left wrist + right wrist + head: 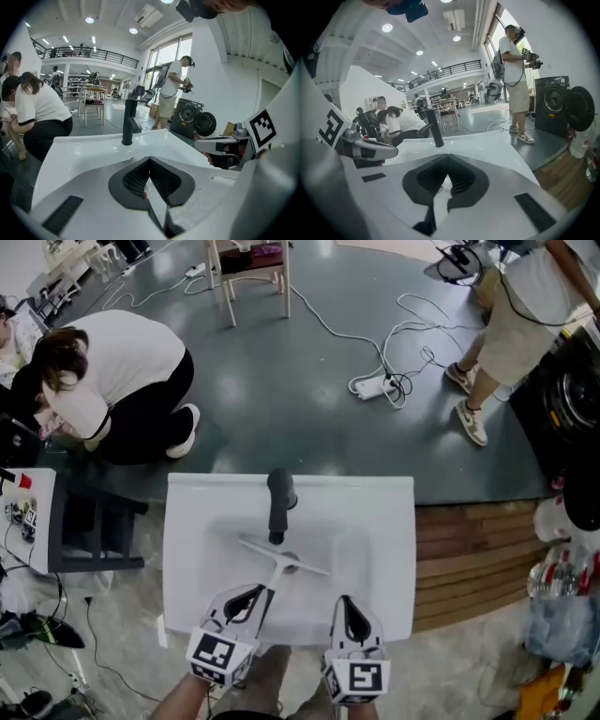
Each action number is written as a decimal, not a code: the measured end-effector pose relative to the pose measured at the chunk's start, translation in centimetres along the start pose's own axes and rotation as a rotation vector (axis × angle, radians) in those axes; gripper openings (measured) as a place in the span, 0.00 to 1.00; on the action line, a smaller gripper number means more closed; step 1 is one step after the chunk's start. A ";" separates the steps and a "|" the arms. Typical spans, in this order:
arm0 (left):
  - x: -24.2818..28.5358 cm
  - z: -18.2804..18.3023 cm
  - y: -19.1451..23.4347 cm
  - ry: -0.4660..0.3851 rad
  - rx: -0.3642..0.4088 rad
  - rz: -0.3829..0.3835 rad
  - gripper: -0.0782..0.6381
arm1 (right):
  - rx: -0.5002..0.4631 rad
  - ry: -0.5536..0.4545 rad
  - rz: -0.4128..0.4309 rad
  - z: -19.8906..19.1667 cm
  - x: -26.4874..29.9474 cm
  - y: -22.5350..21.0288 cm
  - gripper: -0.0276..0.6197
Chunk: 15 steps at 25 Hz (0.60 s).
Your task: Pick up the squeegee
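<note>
Pale T-shaped plastic squeegee (286, 558) lies flat in white sink (384, 521), unheld. Left claw (253, 596) and right claw (349, 607) pressed together, empty.

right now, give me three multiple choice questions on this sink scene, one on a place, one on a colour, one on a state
1. Where does the squeegee lie?
A. in the sink basin
B. on the floor
C. on the chair

2. What colour is the faucet?
A. red
B. black
C. yellow

3. How do the jaws of the left tool stand?
A. wide apart
B. together
C. clamped on the faucet

Answers:
1 A, the head view shows it resting in the white basin just below the faucet.
2 B, the faucet is black in all three views.
3 B, the left gripper view shows the pads meeting, well short of the faucet.
</note>
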<state>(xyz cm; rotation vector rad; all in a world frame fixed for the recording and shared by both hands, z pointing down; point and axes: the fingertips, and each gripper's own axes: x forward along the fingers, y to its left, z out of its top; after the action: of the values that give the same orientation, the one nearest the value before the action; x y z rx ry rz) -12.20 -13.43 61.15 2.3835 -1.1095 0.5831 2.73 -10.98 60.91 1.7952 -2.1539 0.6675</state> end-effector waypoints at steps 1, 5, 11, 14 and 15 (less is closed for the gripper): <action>0.2 -0.4 0.0 0.023 -0.003 -0.002 0.11 | 0.004 0.007 -0.002 -0.1 0.1 -0.1 0.04; 1.4 -1.7 -0.1 0.095 -0.019 -0.010 0.11 | 0.010 0.013 -0.003 -0.1 0.3 -0.7 0.04; 3.4 -2.5 0.3 0.165 -0.025 -0.011 0.11 | 0.029 0.017 -0.009 -0.2 0.3 -1.4 0.04; 4.2 -3.7 0.2 0.234 -0.035 -0.020 0.19 | 0.036 0.016 -0.016 0.1 0.3 -1.8 0.04; 4.5 -4.2 0.1 0.258 -0.041 -0.029 0.24 | 0.040 0.016 -0.018 0.2 0.3 -2.0 0.04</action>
<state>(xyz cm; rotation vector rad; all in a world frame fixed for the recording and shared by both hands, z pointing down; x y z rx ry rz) -10.36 -13.90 67.01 2.2100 -0.9632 0.8221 4.61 -11.57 61.21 1.8209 -2.1255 0.7236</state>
